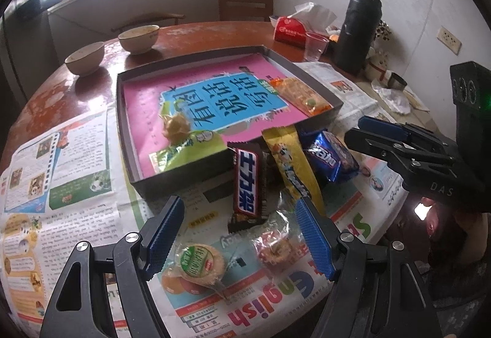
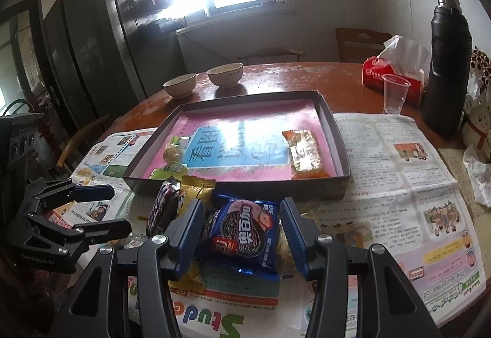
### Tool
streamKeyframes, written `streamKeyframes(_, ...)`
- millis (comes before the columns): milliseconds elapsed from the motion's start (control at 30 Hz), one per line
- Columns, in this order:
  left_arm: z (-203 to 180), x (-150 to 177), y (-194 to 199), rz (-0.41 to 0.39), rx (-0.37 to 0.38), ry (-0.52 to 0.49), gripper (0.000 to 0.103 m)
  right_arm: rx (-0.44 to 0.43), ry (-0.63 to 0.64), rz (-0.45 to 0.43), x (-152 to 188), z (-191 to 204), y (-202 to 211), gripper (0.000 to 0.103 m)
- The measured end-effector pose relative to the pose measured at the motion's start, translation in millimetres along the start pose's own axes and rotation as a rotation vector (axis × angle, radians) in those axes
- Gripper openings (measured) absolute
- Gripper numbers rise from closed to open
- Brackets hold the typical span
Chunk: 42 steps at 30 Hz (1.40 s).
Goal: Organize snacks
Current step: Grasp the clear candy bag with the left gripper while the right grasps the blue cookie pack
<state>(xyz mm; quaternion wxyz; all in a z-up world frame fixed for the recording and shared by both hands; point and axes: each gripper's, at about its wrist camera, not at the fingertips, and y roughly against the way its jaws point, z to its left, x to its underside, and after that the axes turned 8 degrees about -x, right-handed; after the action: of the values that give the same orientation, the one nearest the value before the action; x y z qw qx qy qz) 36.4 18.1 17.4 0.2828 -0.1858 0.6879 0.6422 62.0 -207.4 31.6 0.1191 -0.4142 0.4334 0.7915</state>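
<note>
Newspaper sheets (image 2: 399, 184) cover the near part of a round reddish tabletop (image 2: 307, 77), and on them we see the snacks. A shallow dark box (image 1: 334, 111) lined with a pink and blue printed sheet lies in the middle; inside it rest an orange cracker pack (image 1: 303, 95) near one end wall, a green wrapper (image 1: 181, 151) and a crumpled yellow candy (image 1: 175, 126) near the other. Just outside the box's near wall, a small heap lies on the paper: a brown chocolate bar (image 1: 247, 184), a yellow packet (image 1: 291, 160) leaning against it, and a blue Oreo pack (image 2: 245, 233) touching the yellow one. Nearer us, a round green-lidded jelly cup (image 1: 199, 261) and a clear-wrapped pastry (image 1: 276, 246) lie apart from the heap.

Our left tongs (image 1: 239, 236) stand wide, hovering over the paper with the chocolate bar's near end, the jelly cup and the pastry between the blue pads, holding nothing. Our right tongs (image 2: 242, 233) also stand wide, the Oreo pack lying between the pads (image 2: 190, 233); we cannot tell whether either pad touches it.

Farther off, two bowls (image 2: 202, 80) sit on bare wood, and a red tissue pack (image 2: 389, 71), a clear plastic cup (image 2: 394, 92) and a tall black flask (image 2: 448, 68) stand together at the far side.
</note>
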Motion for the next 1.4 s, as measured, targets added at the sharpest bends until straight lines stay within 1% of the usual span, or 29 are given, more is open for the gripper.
streamKeyframes(300, -10, 8, -8, 0.040, 0.036, -0.033, 0.077, -0.011, -0.013, 0.041, 5, 0, -8, 0.052)
streamKeyframes(367, -13, 10, -10, 0.049, 0.037, -0.046, 0.077, -0.012, -0.019, 0.051, 6, -1, -10, 0.055)
streamKeyframes(467, -18, 12, -15, 0.064, 0.040, -0.070, 0.077, -0.013, -0.026, 0.062, 8, -2, -14, 0.056)
streamKeyframes(633, -24, 15, -21, 0.079, 0.032, -0.103, 0.077, -0.011, -0.036, 0.072, 9, -6, -17, 0.057)
streamKeyframes(767, -26, 18, -26, 0.086, 0.002, -0.133, 0.077, -0.013, -0.044, 0.078, 10, -8, -20, 0.058)
streamKeyframes(1000, -29, 21, -30, 0.091, 0.011, -0.154, 0.077, -0.019, -0.044, 0.089, 12, -9, -26, 0.059)
streamKeyframes(1067, -29, 21, -32, 0.095, 0.019, -0.150, 0.074, -0.018, -0.042, 0.087, 12, -9, -28, 0.059)
streamKeyframes(1133, -28, 21, -34, 0.104, 0.030, -0.145, 0.062, -0.020, -0.042, 0.086, 12, -9, -29, 0.059)
streamKeyframes(1233, -27, 23, -38, 0.118, 0.036, -0.141, 0.055, -0.022, -0.042, 0.085, 12, -10, -30, 0.059)
streamKeyframes(1400, -29, 24, -39, 0.120, 0.039, -0.143, 0.054, -0.025, -0.037, 0.083, 12, -10, -32, 0.059)
